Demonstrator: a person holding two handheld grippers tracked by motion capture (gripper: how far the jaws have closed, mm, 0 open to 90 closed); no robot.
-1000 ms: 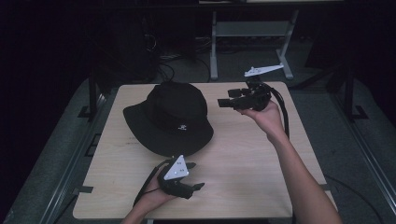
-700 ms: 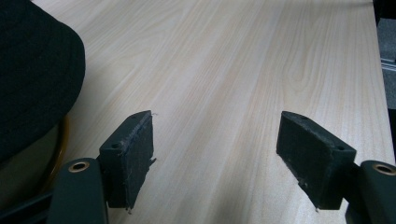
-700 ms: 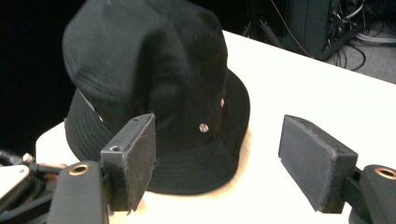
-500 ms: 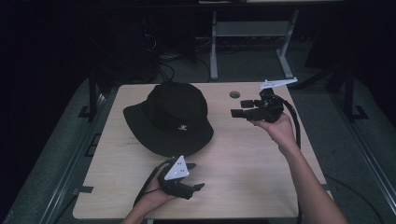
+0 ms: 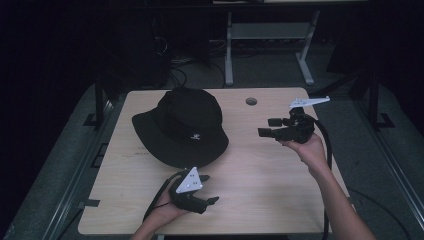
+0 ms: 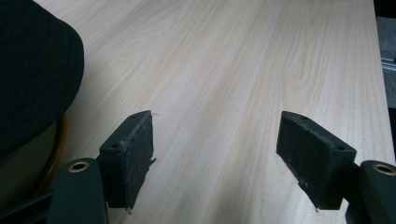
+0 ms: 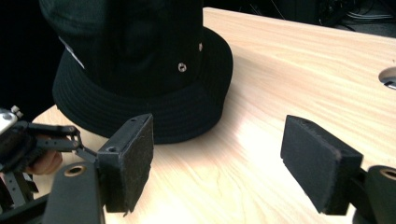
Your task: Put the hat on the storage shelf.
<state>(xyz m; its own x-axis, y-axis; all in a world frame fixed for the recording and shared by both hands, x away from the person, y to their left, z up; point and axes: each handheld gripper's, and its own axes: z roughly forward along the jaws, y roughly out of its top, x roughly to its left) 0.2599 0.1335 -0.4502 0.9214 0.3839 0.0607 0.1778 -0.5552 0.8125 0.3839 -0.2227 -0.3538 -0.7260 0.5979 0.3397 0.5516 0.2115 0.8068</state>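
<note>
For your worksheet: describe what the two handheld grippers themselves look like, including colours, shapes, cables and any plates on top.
Both are black tools. The left gripper and the right gripper each carry a pale grey three-cornered plate on top and trail a black cable. Up close, each has two blocky black jaws faced with dark, rough pads, fixed to dark green-black arms with a brass-coloured ring at the joint. The person's forearms are bare, with no sleeves in view.

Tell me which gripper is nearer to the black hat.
Left. The left gripper sits just below the black hat's near brim; the right gripper is held farther off, to its right.
</note>
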